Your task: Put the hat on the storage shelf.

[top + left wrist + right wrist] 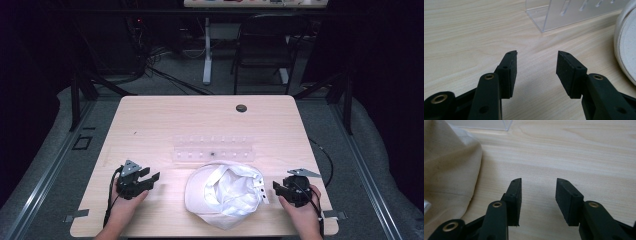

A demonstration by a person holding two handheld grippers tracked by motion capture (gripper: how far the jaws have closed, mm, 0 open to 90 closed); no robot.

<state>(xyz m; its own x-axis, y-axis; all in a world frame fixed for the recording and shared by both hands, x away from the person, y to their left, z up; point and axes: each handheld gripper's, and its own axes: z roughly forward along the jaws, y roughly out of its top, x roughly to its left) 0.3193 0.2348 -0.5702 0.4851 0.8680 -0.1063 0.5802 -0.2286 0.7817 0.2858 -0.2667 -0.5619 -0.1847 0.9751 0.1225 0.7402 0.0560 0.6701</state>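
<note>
Cap [225, 195], white, lies upside down near the front edge of the desk [165, 120], about mid-width, opening facing up, crumpled lining and back strap visible. Largest first: desk, light wood grain, with a dark round cable hole [241, 108] near its back edge. Next the cap. Behind it, toward the middle of the desk, a clear plastic rack [212, 148] with a row of slots, apart from the cap, nothing hung on it. Then the two tools. Left gripper [154, 178] rests left of the cap near the front edge, jaws spread, nothing between them; its own view shows bare wood between the pads, cap rim [625, 45] off to one side. Right gripper [275, 186] sits just right of the cap, jaws also apart and empty; cap fabric [449, 170] close beside one jaw, not touching.

Progress, as a judgement: barely started. Cap not gripped, not lifted, rack empty. Left to do: close in on the cap from both sides, grasp it, likely move it to the rack.

Writing: no brand, label or text readable anywhere.
</note>
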